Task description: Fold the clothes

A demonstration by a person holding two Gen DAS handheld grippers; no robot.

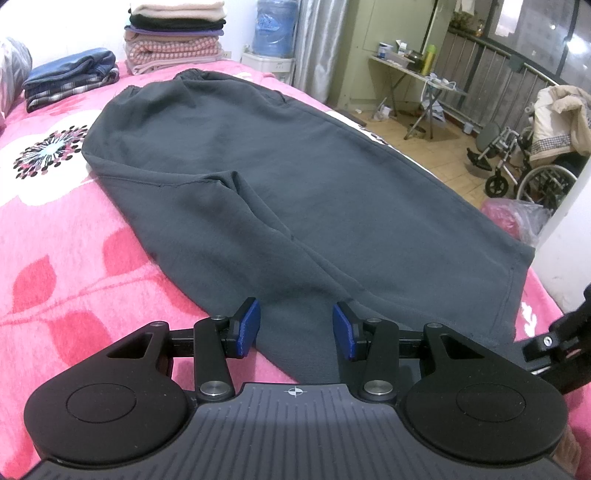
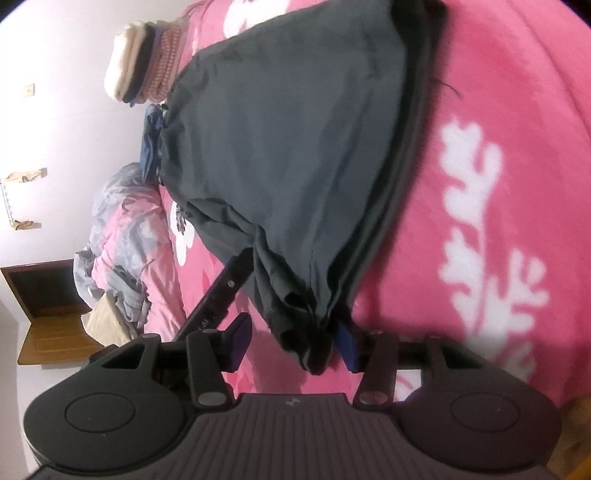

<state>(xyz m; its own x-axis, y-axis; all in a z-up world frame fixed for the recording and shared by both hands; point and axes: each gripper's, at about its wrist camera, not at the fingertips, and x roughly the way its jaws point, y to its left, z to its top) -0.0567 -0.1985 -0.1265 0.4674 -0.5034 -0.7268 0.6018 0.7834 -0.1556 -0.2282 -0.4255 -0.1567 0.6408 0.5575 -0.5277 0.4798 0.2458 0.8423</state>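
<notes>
**Hem slipping out on the right, left not gripping**

I have the grey trousers (image 1: 280, 177) lying along the pink bed (image 1: 74, 258), waistband at the far end near the stacks of folded clothes (image 1: 173, 33), leg hems at my end.

My left hand-held gripper (image 1: 295, 328) sits over the near hem with its jaws partly apart. Cloth lies flat between the blue pads (image 1: 247, 328), but they do not press on it, so I hold nothing there.

My right hand-held gripper (image 2: 291, 343) is rolled on its side. A bunched corner of the trousers (image 2: 288, 166) hangs between its jaws, resting against one pad with a clear gap to the other. I read that as loose, not clamped.

What worries me:
- If I lift or swing now, the bunched corner will likely drop out of the right jaws, since only one pad touches it.
- With the left side free, any pull from the right would drag the trousers crooked across the bed and spoil the fold line.
- The bunch looks like several layers; closing on it blind may catch only the top one, and the leg would sag open mid-fold.
- The fleecy bed cover may cling and wrinkle the cloth when dragged.
</notes>
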